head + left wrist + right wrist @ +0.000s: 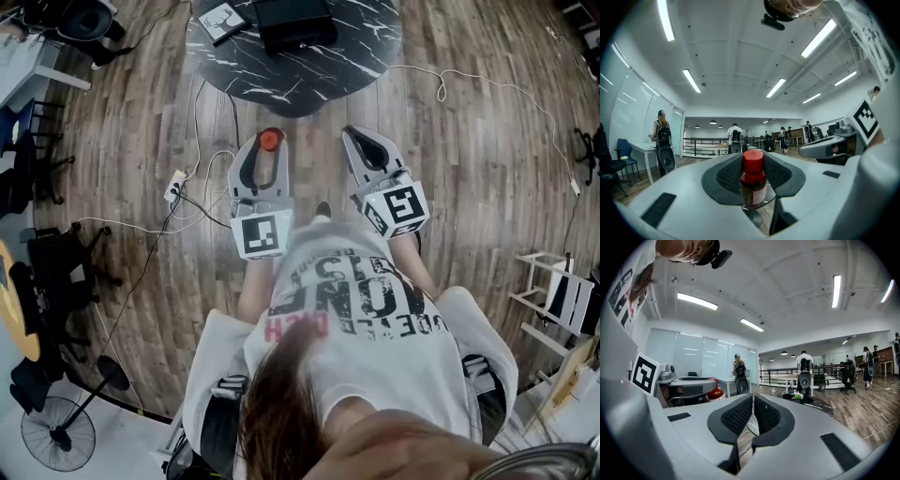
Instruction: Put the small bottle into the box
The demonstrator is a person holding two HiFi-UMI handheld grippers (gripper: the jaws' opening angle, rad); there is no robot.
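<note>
Hold bottle (753, 185) mid-body, as L gripper (269, 143) clamps it now: light, rigid, prob. slick, fragile; R gripper (753, 401) closed, empty.

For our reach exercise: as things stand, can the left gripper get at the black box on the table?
Probably, with a move forward. The left gripper, jaws shut on the small bottle, is short of the table, but nothing stands between it and the box.
</note>
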